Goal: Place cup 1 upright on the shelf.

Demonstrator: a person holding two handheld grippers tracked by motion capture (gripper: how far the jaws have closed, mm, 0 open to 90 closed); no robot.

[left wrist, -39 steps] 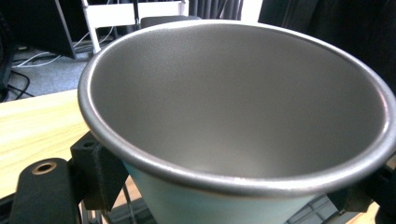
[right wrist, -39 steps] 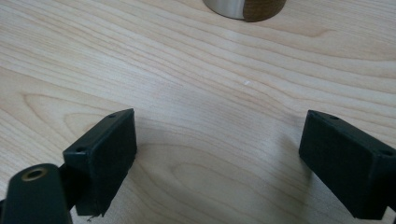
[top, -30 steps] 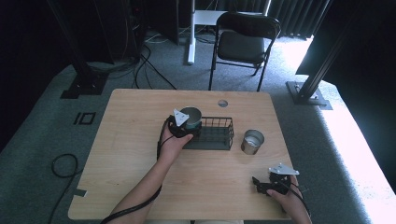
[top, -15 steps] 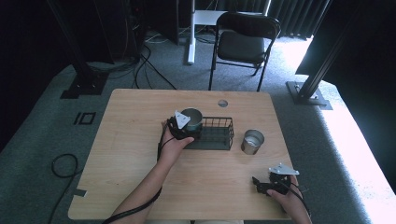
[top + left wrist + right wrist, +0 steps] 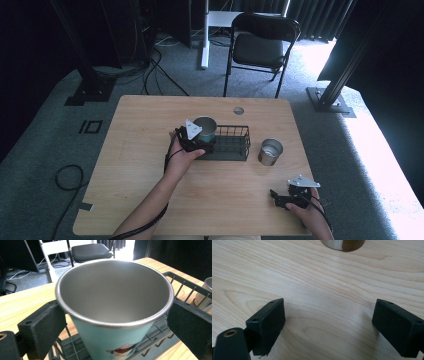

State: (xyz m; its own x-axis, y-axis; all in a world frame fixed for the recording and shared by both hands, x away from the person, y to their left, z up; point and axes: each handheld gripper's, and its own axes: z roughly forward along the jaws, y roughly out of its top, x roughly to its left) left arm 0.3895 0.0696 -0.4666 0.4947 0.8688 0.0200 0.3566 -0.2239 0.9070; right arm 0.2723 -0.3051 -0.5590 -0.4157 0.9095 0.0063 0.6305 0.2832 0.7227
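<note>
1. Worktop: pale wood, smooth matt grain.
2. Cup at frame centre: brushed metal inside, dull sheen; turquoise printed outside.
3. Basket: dark coated wire, matt.
4. Second cup, right of centre: bare shiny metal.
5. Left tool and right tool: matt black pads, faintly rough.

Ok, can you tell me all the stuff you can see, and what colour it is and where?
Table: one, light wood, centre.
Wire basket: one, black, mid-table.
Teal cup: one, metal inside, at the basket's left end.
Silver cup: one, right of the basket.
Folding chair: one, black, behind the table.
Left gripper: one, black, jaws either side of the teal cup.
Right gripper: one, black, open, near the table's front right edge.
</note>
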